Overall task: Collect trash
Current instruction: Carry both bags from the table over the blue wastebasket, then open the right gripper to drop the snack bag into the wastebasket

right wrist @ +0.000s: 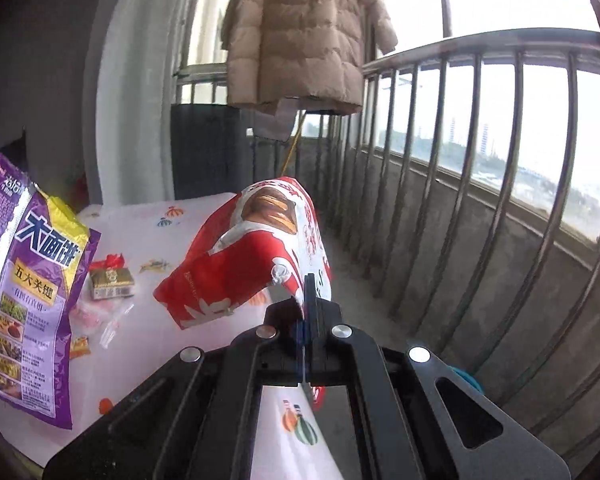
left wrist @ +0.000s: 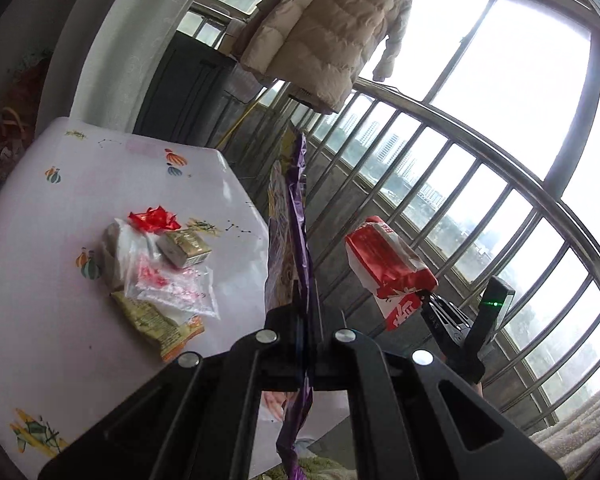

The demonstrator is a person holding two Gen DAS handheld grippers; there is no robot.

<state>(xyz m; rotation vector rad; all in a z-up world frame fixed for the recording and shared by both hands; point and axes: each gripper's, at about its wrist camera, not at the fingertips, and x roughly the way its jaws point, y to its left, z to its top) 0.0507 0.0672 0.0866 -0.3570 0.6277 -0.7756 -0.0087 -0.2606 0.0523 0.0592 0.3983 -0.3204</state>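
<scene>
Balcony railing [right wrist: 480, 152] is framing the counter [left wrist: 40, 300]; the left gripper [left wrist: 309, 330], jaws pinching the purple bag [left wrist: 296, 208], is holding it upright, seemingly to receive the red wrapper [right wrist: 256, 256] the right gripper [right wrist: 306, 320] is clamping

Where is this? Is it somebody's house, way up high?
It looks like an enclosed balcony of a high-up flat. A metal railing runs under big windows with tall buildings far below, a puffy coat hangs up to air, and a small table with a printed cloth holds snack wrappers.
</scene>
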